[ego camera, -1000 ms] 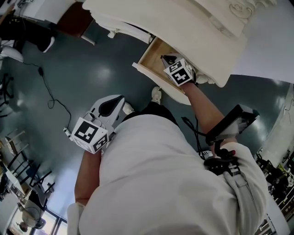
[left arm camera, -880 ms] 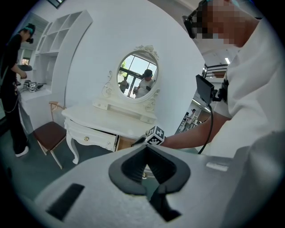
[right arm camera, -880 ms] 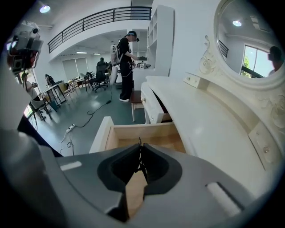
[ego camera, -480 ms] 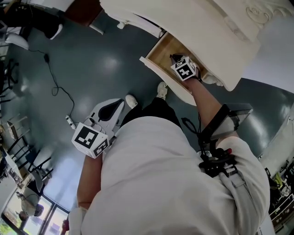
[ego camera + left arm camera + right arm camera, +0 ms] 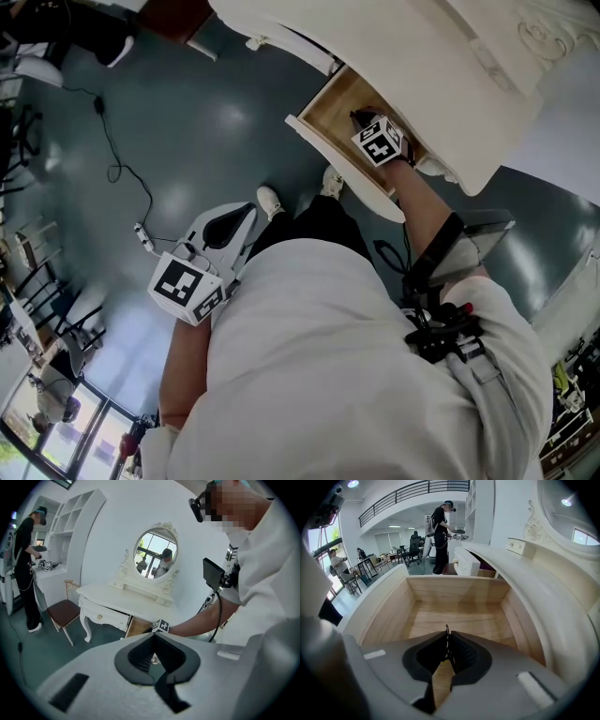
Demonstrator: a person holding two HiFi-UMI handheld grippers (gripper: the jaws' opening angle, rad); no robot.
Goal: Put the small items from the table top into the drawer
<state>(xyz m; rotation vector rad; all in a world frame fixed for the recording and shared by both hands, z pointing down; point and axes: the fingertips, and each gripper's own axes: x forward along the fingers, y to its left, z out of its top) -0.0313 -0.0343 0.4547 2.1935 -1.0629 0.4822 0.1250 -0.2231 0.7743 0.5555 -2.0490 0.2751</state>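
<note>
the drawer (image 5: 459, 616) is bare pale wood, the dresser (image 5: 543, 604) glossy white.

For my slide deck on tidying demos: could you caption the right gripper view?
Right gripper, jaws pinching a thin dark item, above the open wooden drawer.

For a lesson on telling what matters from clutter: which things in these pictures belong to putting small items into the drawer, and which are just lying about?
Belong to the job: open drawer; thin dark item pinched in the right gripper; dressing table.

Just lying about: chair; floor cable; wall shelves; mirror.
</note>
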